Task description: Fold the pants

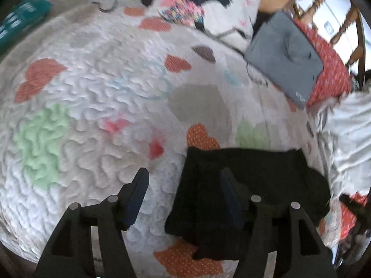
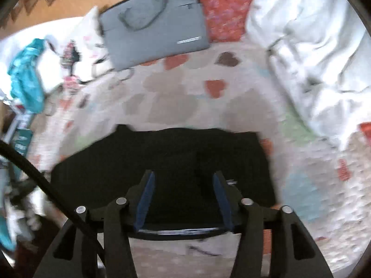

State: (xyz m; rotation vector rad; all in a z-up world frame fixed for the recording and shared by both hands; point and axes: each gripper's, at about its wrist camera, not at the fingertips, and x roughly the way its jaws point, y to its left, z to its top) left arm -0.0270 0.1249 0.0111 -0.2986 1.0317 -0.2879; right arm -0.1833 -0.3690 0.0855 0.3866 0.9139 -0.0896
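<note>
Both grippers, left gripper (image 1: pixel 183 197) & right gripper (image 2: pixel 183 197), are hanging open w/ nothing held; black pants (image 2: pixel 162 169) are lying compactly folded on quilt (image 1: pixel 81 92), looking approx done.

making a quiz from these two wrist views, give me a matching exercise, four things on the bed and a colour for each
Things:
1. pants
2. laptop bag
3. duvet
4. crumpled cloth

Colours:
A. white
B. teal
C. black
D. grey

Pairs: 1-C, 2-D, 3-A, 4-B
</note>
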